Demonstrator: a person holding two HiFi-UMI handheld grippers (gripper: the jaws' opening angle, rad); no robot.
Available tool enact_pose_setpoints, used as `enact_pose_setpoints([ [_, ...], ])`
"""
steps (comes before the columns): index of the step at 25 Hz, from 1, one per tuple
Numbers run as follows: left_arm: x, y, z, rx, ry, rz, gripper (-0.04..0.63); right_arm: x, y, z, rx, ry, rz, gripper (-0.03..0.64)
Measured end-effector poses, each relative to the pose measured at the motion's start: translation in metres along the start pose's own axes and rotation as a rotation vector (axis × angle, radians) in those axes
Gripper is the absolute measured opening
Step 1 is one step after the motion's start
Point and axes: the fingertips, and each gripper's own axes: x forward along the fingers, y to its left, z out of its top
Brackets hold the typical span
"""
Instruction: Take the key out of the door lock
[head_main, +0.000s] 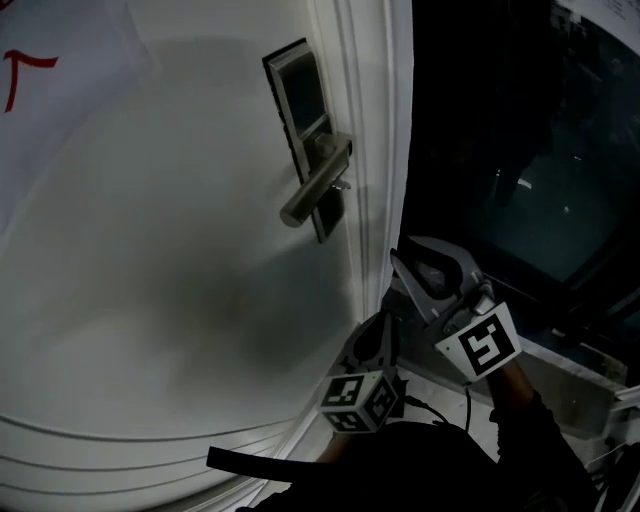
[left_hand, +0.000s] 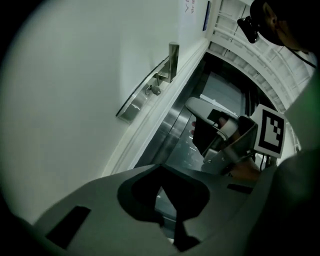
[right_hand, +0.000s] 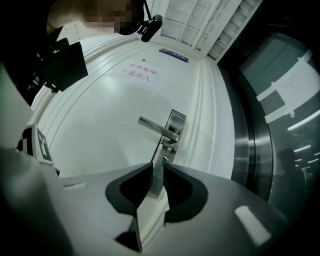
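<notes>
Start at the white door (head_main: 150, 250). The lock plate (head_main: 300, 95) stands upright near its right edge, and the lever handle (head_main: 312, 185) slants off the plate toward the door's middle. The key (right_hand: 163, 161) sits in the lower part of the plate, just under the root of the handle. Its shaft is in the lock and its head stands straight out from the plate's face, so its long axis runs square to the door.

Your left gripper (left_hand: 160, 176) hangs below the plate and off to its right, well apart from it. Its jaws are drawn in until the tips about meet, with nothing between them, and they aim past the door's edge, not at the plate.

Your right gripper (right_hand: 158, 166) is the one that counts. It is also below and right of the plate but higher than the left, so it is nearer. Its jaws stand a narrow slot apart and are empty, and along that slot the key's head shows just past the tips, nearly in line. You probably need to run straight up along that line, close on the head, then pull away square to the plate.
</notes>
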Motion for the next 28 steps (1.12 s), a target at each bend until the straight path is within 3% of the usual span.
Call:
enact_pose_setpoints([
  [6,0.024,0.034,0.019,-0.009,-0.022,0.036,0.000,0.056,-0.016,-0.007,-0.175,0.007,-0.003,0.046],
  [14,0.035,0.050,0.039,-0.004,-0.106,0.114,0.000,0.100,-0.022,-0.014,-0.494,0.051,0.088,0.046],
  [24,0.039,0.053,0.063,-0.019,-0.192,0.182,0.000,0.119,-0.023,-0.012,-0.602,0.030,0.140,0.044],
  [28,0.043,0.049,0.074,-0.020,-0.214,0.174,0.000,0.118,-0.021,-0.012,-0.620,0.027,0.159,0.020],
])
